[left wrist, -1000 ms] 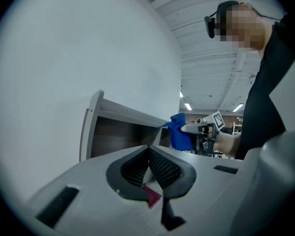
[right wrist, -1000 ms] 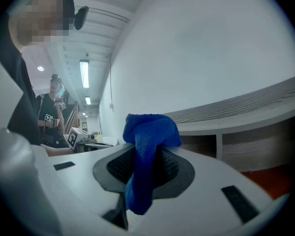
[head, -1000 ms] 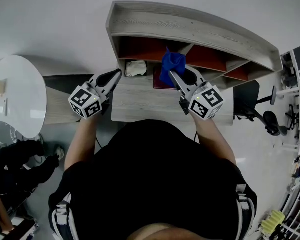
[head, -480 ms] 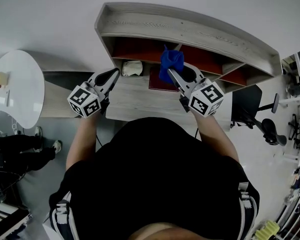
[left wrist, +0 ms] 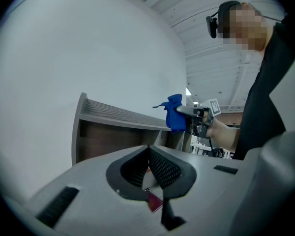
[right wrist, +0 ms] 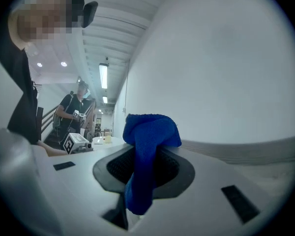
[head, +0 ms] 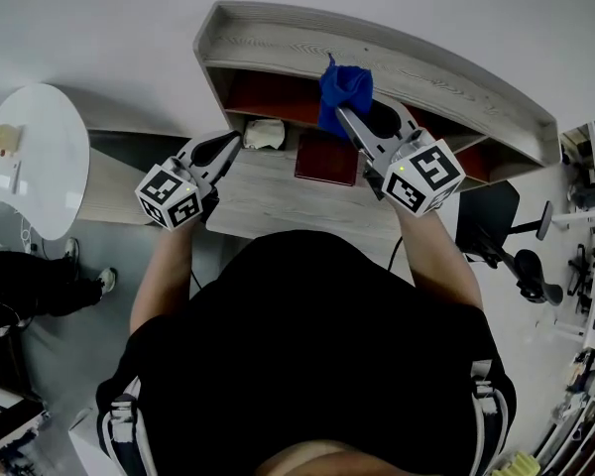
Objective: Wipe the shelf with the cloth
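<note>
The grey wooden shelf (head: 397, 62) stands on the desk, with a long top board and red-backed compartments below. My right gripper (head: 343, 115) is shut on the blue cloth (head: 344, 89), which it holds up at the front edge of the top board, near its middle. In the right gripper view the cloth (right wrist: 148, 146) bunches above the jaws and hangs down between them. My left gripper (head: 228, 147) is shut and empty, low at the shelf's left end. From the left gripper view I see the shelf (left wrist: 115, 119) and the cloth (left wrist: 175, 113) beyond the closed jaws.
A dark red book (head: 326, 158) lies on the desk (head: 268, 201) before the compartments. A crumpled white object (head: 264, 134) sits by the left compartment. A round white table (head: 42, 167) is at the left, an office chair (head: 521, 236) at the right. Another person (right wrist: 73, 114) stands far off.
My right gripper has lifted the blue cloth from in front of the compartments up to the front edge of the shelf's top board. The left gripper has barely moved.
</note>
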`<state>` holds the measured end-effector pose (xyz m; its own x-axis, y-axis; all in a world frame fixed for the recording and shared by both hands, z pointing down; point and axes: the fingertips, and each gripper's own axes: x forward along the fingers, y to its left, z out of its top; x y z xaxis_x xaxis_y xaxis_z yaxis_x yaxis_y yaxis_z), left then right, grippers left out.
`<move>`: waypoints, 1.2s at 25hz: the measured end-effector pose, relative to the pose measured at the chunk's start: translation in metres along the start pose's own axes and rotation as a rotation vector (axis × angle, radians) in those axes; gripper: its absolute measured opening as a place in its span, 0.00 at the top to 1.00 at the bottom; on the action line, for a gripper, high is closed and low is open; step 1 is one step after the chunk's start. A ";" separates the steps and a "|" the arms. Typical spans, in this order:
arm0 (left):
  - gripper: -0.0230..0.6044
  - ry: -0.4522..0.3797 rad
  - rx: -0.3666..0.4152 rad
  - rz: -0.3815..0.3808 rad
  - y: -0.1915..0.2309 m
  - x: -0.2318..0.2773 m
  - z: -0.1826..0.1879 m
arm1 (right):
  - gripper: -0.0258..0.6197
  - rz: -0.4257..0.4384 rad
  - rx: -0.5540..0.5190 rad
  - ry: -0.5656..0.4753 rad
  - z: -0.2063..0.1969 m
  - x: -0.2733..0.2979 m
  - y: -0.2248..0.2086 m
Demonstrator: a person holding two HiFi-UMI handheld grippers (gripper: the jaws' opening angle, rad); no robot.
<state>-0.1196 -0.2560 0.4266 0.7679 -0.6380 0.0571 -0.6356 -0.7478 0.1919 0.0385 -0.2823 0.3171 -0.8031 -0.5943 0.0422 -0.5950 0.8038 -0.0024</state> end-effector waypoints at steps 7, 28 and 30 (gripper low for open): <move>0.94 -0.029 -0.002 0.060 0.013 -0.027 0.006 | 0.83 0.025 -0.149 -0.035 0.054 0.041 -0.011; 0.94 -0.081 -0.029 0.093 0.031 -0.094 -0.001 | 0.83 0.133 -0.855 0.406 0.005 0.203 0.014; 0.94 -0.071 -0.015 0.095 0.033 -0.100 -0.001 | 0.83 0.150 -0.863 0.430 0.000 0.212 0.014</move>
<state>-0.2173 -0.2163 0.4282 0.6966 -0.7174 0.0065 -0.7034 -0.6811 0.2032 -0.1403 -0.3970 0.3256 -0.6862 -0.5615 0.4624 -0.1217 0.7154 0.6880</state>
